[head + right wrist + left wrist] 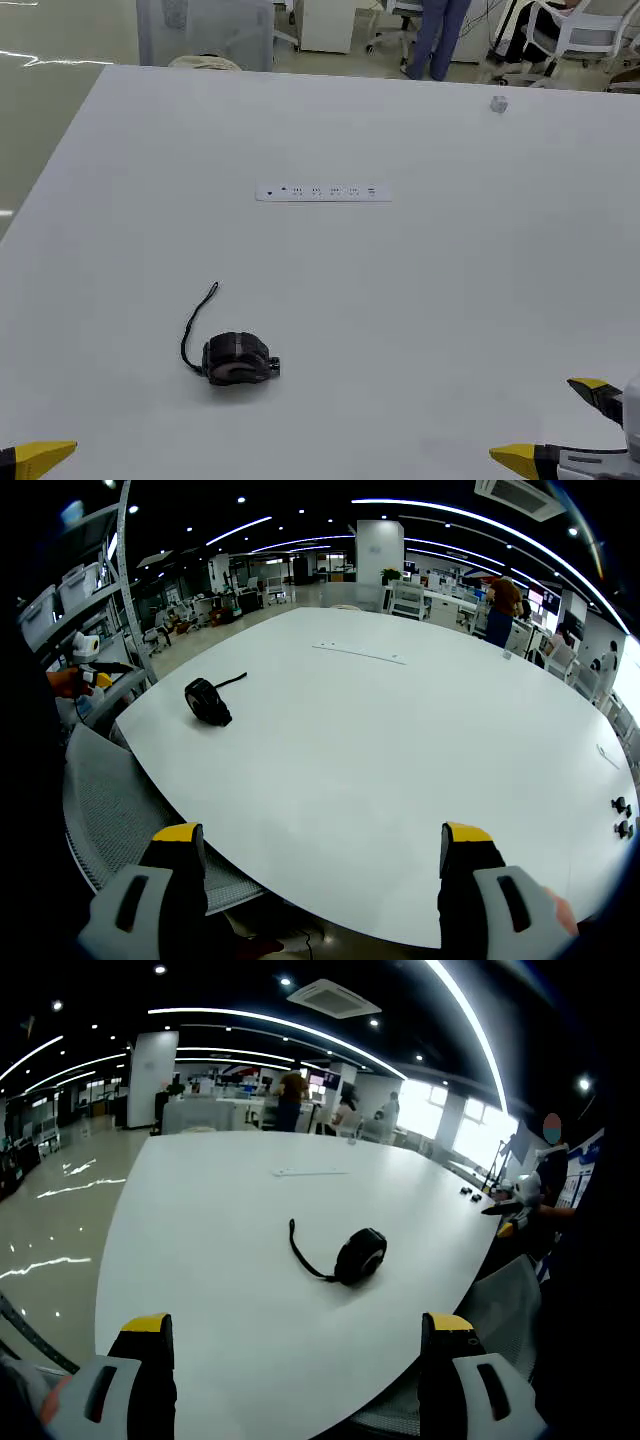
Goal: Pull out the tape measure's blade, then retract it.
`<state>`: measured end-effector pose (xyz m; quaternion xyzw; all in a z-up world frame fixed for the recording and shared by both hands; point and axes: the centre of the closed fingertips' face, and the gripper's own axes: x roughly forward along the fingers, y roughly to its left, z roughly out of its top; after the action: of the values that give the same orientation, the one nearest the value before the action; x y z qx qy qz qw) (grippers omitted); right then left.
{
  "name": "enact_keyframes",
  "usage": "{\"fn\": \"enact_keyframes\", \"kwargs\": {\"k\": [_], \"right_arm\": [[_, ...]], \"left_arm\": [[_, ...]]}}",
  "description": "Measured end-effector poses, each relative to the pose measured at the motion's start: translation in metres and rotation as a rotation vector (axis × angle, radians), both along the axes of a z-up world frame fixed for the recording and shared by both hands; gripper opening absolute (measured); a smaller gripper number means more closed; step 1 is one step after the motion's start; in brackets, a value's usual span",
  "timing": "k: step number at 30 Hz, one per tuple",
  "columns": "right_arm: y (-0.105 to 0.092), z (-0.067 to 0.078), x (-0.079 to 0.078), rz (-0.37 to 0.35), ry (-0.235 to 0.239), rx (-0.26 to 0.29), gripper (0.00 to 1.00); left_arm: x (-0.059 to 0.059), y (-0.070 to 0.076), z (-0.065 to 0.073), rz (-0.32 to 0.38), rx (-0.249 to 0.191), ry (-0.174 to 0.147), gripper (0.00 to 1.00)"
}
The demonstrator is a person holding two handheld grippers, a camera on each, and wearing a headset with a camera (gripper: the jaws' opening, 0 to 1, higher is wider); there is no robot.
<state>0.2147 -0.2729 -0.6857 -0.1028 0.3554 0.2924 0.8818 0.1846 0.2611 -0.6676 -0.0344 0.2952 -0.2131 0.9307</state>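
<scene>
A black tape measure [240, 360] lies on the white table [420, 290], left of centre, with its black wrist strap [196, 318] curling away from me. Its blade is fully inside the case. My left gripper [298, 1324] is open and holds nothing; the tape measure [362, 1255] lies well ahead of it. In the head view one yellow fingertip [40, 458] shows at the bottom left corner. My right gripper [322, 832] is open too, near the table's front edge [557, 425], far to the right of the tape measure [207, 701].
A flush white socket strip [323, 191] sits mid-table, and a small pale object [498, 104] lies near the far right edge. Office chairs and a standing person [437, 35] are beyond the far edge. A grey mesh chair [110, 800] stands at the near edge.
</scene>
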Motion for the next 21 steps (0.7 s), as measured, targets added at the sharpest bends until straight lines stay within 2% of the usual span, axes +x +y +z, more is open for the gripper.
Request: {"fn": "enact_keyframes", "kwargs": {"k": [15,17,18,21], "right_arm": [[0.0004,0.0055,0.005,-0.003,-0.009,0.012,1.0],[-0.0024,0.0066,0.008,-0.008,-0.03,-0.001,1.0],[-0.0052,0.0075,0.0106,-0.005,-0.054,-0.017,1.0],[-0.0043,0.0092,0.0096,-0.003,-0.057,-0.01,1.0]], "left_arm": [[-0.0027,0.0024,0.0007,0.006,-0.002,-0.001,1.0],[-0.0024,0.0019,0.0009,0.006,-0.003,-0.002,1.0],[-0.0024,0.0016,0.0009,0.005,-0.002,-0.004,1.0],[-0.002,0.0003,0.001,0.002,-0.006,-0.004,1.0]]}}
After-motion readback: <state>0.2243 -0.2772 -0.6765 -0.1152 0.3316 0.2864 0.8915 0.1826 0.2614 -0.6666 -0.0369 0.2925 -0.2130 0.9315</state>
